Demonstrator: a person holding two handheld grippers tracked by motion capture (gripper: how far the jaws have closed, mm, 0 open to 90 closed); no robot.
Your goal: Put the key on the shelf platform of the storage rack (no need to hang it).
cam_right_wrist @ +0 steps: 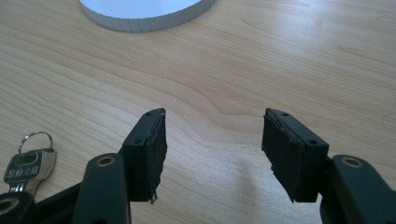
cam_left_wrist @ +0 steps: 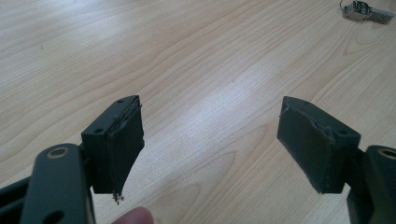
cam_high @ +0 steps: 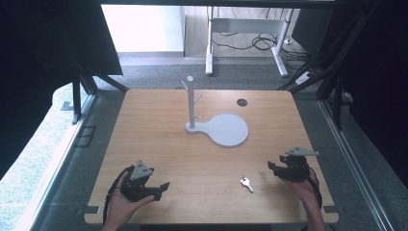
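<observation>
A silver key on a ring (cam_high: 246, 183) lies flat on the wooden table (cam_high: 159, 144), near the front and right of the middle. It lies at the top right of the left gripper view (cam_left_wrist: 366, 11) and at the lower left of the right gripper view (cam_right_wrist: 28, 163). My right gripper (cam_high: 272, 167) rests on the table just right of the key, open, with bare wood between its jaws (cam_right_wrist: 212, 154). My left gripper (cam_high: 162, 188) rests at the front left, open and holding nothing (cam_left_wrist: 210, 144). A white stand with an upright peg post (cam_high: 191, 103) and a round base (cam_high: 227, 129) sits mid-table.
A round cable hole (cam_high: 242, 102) is in the table's far right part. Beyond the far edge, a white desk frame (cam_high: 245, 29) and cables lie on the floor. Dark frame struts flank both sides of the table.
</observation>
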